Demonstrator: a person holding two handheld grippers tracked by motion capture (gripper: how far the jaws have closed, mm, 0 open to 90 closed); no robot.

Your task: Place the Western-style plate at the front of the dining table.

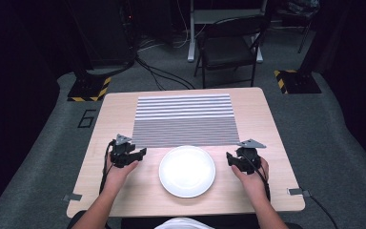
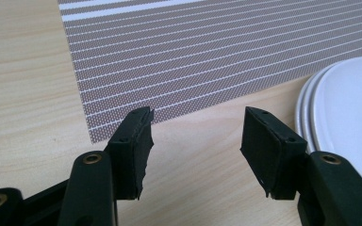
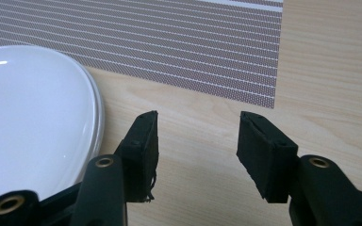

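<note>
A white plate (image 1: 187,170) lies on the wooden table (image 1: 114,105), just in front of a striped grey placemat (image 1: 186,119). My left gripper (image 1: 140,153) rests on the table to the left of the plate, jaws open with nothing between them. My right gripper (image 1: 228,159) rests to the plate's right, also open and empty. In the left gripper view the gripper (image 2: 195,136) points at the placemat's near corner (image 2: 122,108), with the plate (image 2: 349,108) at the right. In the right gripper view the gripper (image 3: 198,134) stands over bare wood, the plate (image 3: 33,117) at the left and the placemat (image 3: 169,42) beyond.
Beyond the table's far edge stand a dark folding chair (image 1: 228,45) and cables on the grey carpet. Two black bases with yellow-black hazard stripes (image 1: 88,88) (image 1: 296,81) flank the far corners. Tape tabs mark the table's near corners.
</note>
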